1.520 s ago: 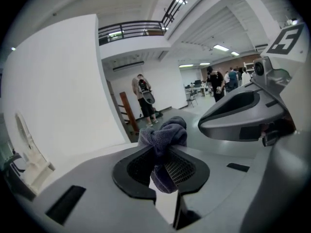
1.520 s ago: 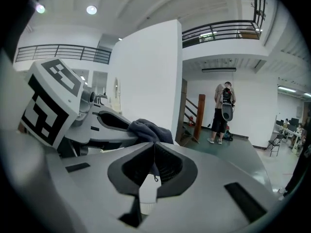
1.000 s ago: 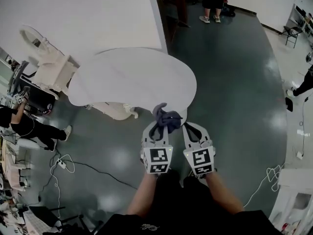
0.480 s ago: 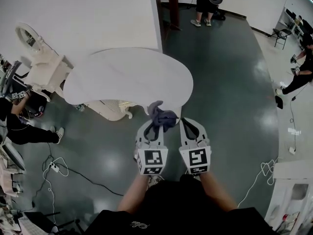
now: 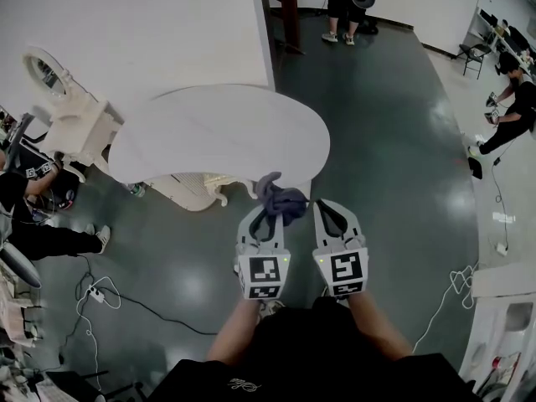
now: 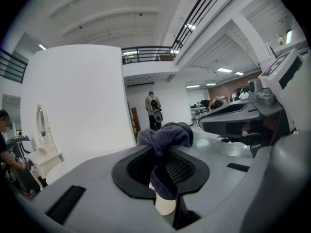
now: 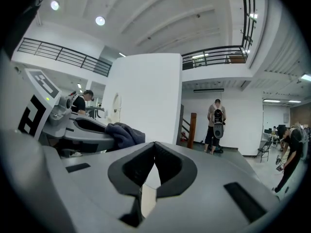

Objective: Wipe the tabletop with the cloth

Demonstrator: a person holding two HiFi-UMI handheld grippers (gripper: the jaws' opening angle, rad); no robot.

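One white oval tabletop below. Two grippers side by side near its near edge. Left gripper clamped on the one dark cloth, bunched above the jaws. Right gripper closed, holding nothing.

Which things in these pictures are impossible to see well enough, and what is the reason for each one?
Head view: the base under the tabletop is mostly hidden by the top itself.
Head view: any stains on the tabletop are too small and washed out to tell.
Left gripper view: the bunched cloth covers the pads of the left gripper, so how much is clamped is hidden.
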